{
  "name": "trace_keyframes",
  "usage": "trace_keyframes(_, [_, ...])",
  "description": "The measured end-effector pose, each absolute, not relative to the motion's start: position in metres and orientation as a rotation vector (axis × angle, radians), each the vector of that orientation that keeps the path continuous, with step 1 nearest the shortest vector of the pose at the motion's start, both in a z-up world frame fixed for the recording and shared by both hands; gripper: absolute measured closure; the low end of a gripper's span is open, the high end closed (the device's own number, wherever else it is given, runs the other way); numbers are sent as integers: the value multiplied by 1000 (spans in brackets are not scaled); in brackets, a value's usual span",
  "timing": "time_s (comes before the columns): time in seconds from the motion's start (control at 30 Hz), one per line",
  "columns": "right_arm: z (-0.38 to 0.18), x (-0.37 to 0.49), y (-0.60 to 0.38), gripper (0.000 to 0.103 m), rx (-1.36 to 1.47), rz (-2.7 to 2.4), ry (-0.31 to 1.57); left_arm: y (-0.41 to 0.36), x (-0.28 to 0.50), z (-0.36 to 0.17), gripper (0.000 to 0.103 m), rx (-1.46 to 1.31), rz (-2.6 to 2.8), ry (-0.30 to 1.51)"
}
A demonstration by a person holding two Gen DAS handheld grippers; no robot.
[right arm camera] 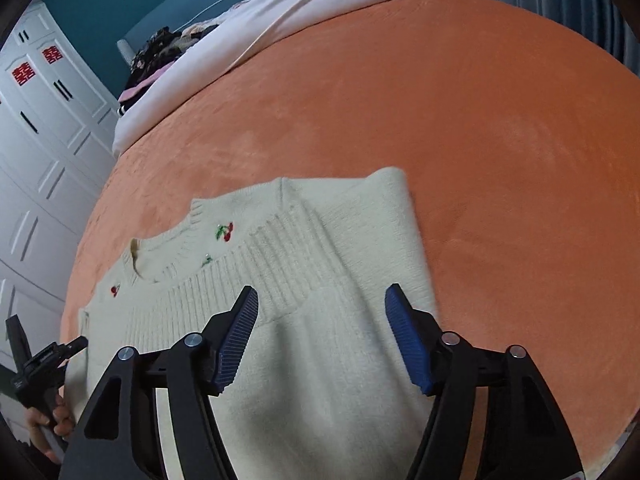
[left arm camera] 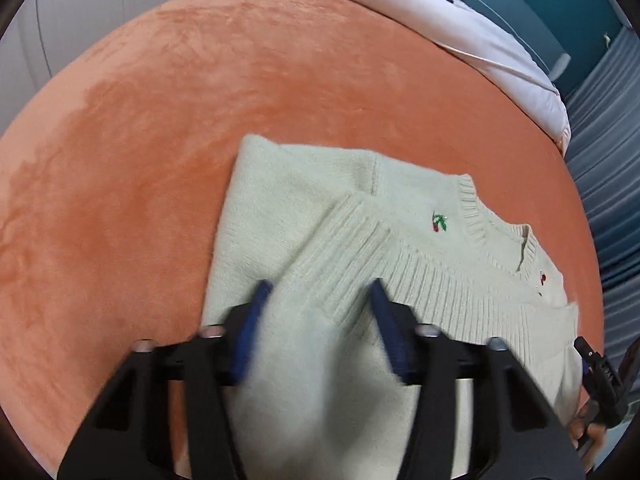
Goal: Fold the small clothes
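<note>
A small cream knit sweater (left arm camera: pixel 312 216) with embroidered cherries lies on the orange bedspread (left arm camera: pixel 200 100). Its bottom hem is folded up over the chest, the ribbed band running just below the collar. My left gripper (left arm camera: pixel 320 288) is open, its blue pads over the sweater's left part, holding nothing. My right gripper (right arm camera: pixel 322 294) is open over the sweater's right part (right arm camera: pixel 360 248), also empty. Each gripper's body shows at the edge of the other view: the right one (left arm camera: pixel 600 376) and the left one (right arm camera: pixel 44 364).
The orange bedspread (right arm camera: pixel 460 120) spreads wide beyond the sweater. A white duvet (left arm camera: pixel 440 20) with a pile of clothes (right arm camera: pixel 160 56) lies at the far end of the bed. White wardrobe doors (right arm camera: pixel 44 140) stand at the left, grey curtains (left arm camera: pixel 608 160) at the right.
</note>
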State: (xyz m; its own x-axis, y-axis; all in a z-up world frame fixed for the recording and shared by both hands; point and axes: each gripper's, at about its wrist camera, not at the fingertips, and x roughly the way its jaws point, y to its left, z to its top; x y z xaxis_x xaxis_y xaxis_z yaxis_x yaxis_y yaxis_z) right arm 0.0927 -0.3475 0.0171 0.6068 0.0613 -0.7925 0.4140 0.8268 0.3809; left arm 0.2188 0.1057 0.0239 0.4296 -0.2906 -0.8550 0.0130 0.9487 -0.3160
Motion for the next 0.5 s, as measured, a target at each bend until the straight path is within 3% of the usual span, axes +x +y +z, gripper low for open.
trace_keyframes(0.03, [16, 95, -341, 80, 557, -192, 920, 108, 218, 27, 92, -291, -206, 1113])
trace_keyframes(0.07, [18, 93, -334, 92, 521, -181, 933, 112, 217, 30, 92, -315, -210, 1108])
trace_keyframes(0.37, [147, 73, -365, 95, 604, -96, 518, 119, 242, 128, 93, -404, -251, 859])
trace_keyframes(0.5, [88, 111, -390, 95, 607, -196, 669, 110, 283, 73, 92, -363, -204, 995])
